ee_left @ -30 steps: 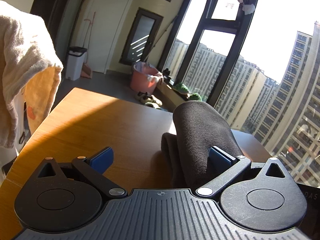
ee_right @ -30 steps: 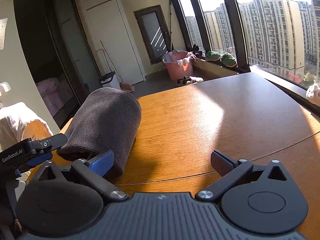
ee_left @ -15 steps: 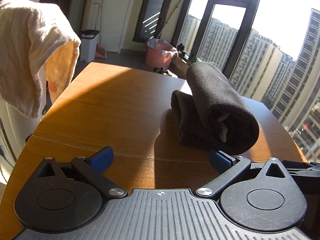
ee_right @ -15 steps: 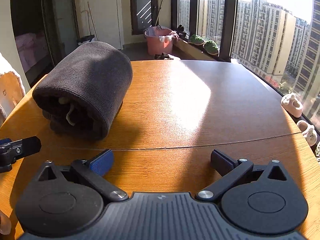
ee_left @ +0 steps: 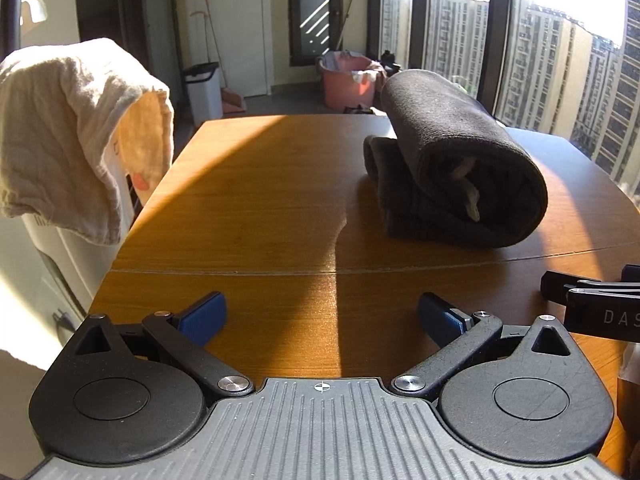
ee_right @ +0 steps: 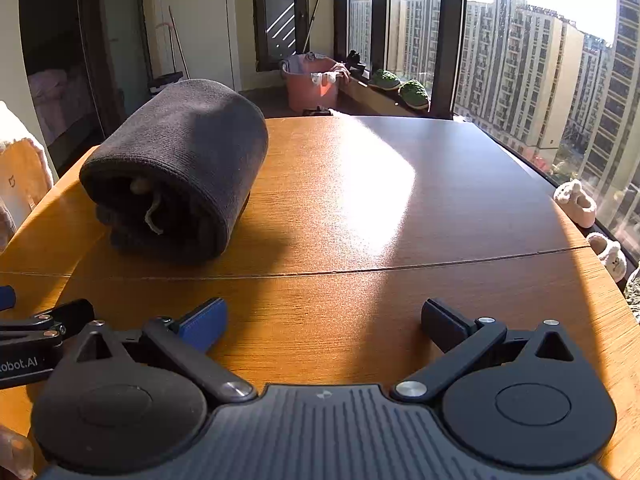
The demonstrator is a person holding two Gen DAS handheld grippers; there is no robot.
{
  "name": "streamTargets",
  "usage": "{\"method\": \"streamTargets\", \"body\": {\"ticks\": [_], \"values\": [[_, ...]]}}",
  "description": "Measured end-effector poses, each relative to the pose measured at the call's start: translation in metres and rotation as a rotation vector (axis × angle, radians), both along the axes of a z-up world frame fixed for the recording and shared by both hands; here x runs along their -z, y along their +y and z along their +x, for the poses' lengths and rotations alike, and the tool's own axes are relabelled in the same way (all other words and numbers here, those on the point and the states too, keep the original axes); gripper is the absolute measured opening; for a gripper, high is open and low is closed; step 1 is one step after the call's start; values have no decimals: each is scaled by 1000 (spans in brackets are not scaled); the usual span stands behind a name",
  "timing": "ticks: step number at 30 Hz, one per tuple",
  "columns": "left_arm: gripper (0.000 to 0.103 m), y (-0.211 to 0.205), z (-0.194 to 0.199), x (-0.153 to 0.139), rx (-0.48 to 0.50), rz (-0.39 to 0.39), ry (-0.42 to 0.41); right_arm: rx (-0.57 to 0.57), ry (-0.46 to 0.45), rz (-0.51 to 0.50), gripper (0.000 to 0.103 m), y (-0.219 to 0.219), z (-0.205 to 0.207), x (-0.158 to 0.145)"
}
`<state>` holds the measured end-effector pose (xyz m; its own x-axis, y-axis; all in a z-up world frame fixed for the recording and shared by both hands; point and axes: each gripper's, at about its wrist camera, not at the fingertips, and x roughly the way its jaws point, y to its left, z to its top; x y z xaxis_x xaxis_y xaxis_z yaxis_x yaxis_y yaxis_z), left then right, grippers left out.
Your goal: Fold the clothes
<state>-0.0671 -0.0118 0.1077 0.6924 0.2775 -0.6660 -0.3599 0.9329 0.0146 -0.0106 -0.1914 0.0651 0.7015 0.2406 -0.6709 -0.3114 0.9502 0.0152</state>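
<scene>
Your left gripper [ee_left: 322, 316] and right gripper [ee_right: 324, 322] both hang wide open and empty over the near edge of the wooden table [ee_right: 380, 208], with the rolled dark garment [ee_right: 180, 172] lying ahead toward the table's left side, bare tabletop to its right.

Right tongs [ee_right: 323, 320] gape empty above the table [ee_right: 400, 208], rolled dark garment [ee_right: 188, 152] beyond.

dark grey garment [ee_left: 460, 160], seemingly ribbed, orange-brown table [ee_left: 260, 200]
</scene>
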Motion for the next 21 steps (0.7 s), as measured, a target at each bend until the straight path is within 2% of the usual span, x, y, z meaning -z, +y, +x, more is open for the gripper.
{"method": "streamTargets", "body": {"ticks": [21], "values": [[103,-2,1,-1,-17,5,-3,-13,-3,4,103,-3,3,1]]}}
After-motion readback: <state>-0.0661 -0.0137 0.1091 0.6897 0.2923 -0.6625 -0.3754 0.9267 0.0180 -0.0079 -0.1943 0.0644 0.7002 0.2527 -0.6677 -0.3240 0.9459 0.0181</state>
